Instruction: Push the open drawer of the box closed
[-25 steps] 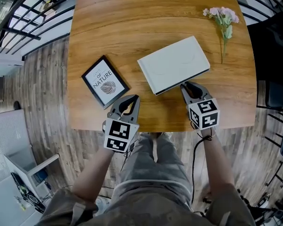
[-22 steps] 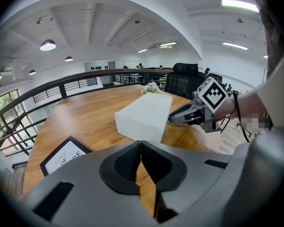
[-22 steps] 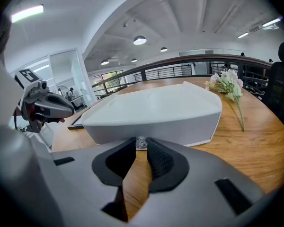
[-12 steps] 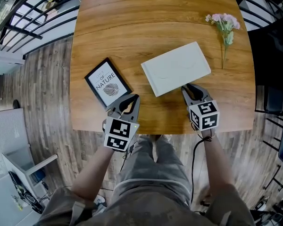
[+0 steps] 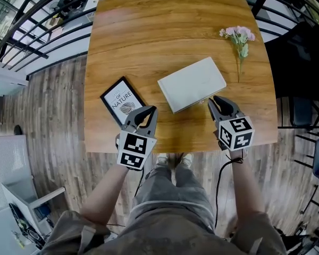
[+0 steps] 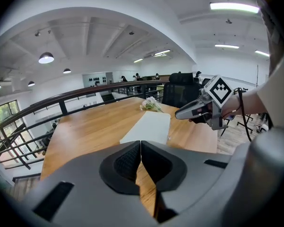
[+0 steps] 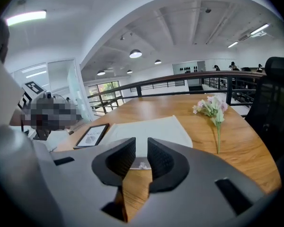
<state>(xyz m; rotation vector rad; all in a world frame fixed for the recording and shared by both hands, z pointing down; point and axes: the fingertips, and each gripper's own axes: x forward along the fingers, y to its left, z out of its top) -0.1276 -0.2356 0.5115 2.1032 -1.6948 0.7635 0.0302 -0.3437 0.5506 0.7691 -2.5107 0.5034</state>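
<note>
Two grippers sit over the near edge of the tabletop [image 5: 165, 31].

- Left gripper [image 5: 149, 112]: fingers [image 6: 128, 162] pressed together, nothing between them. The white box [image 5: 192, 83] lies beyond them and off to the right, well apart.
- Right gripper [image 5: 217, 101]: fingers [image 7: 161, 161] stand a narrow gap apart, empty. The box is straight ahead, just past the tips. Its small pull tab [image 7: 142, 165] shows through the gap, and bare wood shows nearer, so no contact is seen.
- Head view: the right tips overlap the box's near right corner.
- Hard to read: the right fingers block most of the box's near face. No drawer seam can be made out in any view, and the front looks flush.
- The left gripper's body covers the near corner of the framed print [image 5: 122, 101].
- A flower sprig [image 5: 238, 39] lies past the box, to the right.
</note>
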